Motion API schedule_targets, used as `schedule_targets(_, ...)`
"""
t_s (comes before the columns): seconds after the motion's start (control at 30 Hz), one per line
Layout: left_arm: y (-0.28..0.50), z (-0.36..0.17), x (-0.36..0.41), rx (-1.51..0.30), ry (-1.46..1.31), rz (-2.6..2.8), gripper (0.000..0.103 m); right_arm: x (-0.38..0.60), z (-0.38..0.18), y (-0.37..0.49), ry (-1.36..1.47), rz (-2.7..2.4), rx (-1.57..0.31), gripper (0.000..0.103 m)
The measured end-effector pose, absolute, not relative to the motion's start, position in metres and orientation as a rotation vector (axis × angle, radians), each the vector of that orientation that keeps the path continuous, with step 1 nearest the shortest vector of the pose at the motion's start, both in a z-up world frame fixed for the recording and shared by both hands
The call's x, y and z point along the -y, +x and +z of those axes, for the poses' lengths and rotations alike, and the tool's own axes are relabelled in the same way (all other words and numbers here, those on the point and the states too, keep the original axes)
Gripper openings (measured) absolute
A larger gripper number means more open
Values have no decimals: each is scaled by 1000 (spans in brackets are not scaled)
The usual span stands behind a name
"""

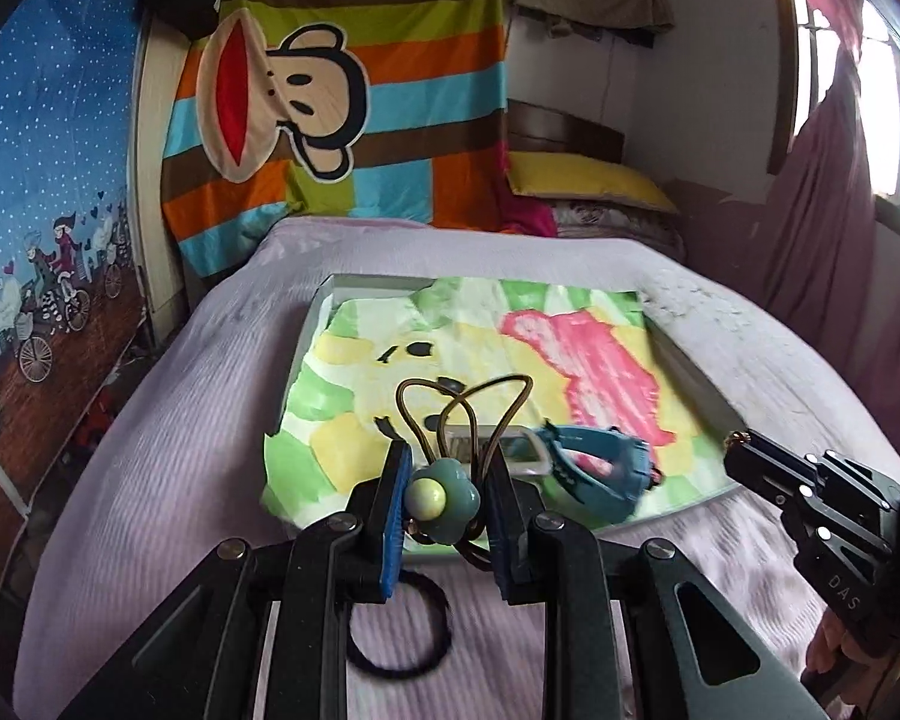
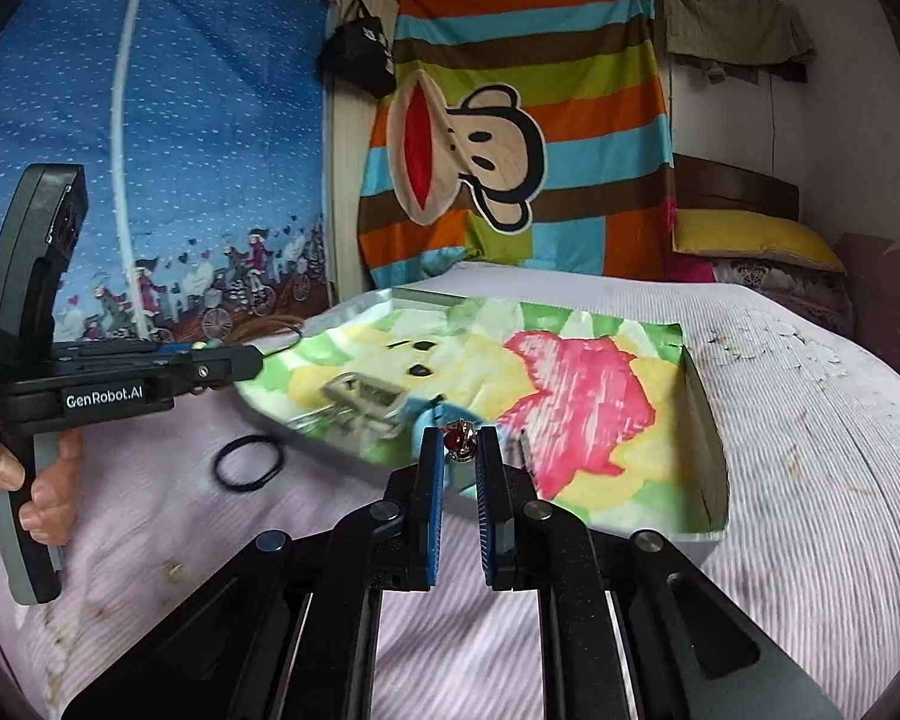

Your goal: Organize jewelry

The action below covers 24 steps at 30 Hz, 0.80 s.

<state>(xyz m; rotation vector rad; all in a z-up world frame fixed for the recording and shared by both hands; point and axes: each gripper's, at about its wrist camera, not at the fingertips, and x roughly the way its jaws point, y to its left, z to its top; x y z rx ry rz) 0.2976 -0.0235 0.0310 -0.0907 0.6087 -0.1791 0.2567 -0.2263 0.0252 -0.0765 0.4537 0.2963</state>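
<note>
My left gripper is shut on a hair tie with a teal flower bead and brown elastic loops, held over the near edge of the cloth-lined tray. My right gripper is shut on a small red-stoned gold ring, over the tray's near edge. On the colourful cloth lie a blue hair claw and a pale rectangular clip. A black hair band lies on the bed under my left gripper; it also shows in the right wrist view.
The tray sits on a pale lilac bedspread. A yellow pillow lies at the bed's head. A striped monkey blanket hangs behind. A blue printed curtain stands at left, a window with maroon curtain at right.
</note>
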Motion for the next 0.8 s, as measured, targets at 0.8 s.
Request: schedule_targets(0.8, 330, -2, 38, -804, -42, -127, 27, 220, -23, 347, -28, 251, -781, 10)
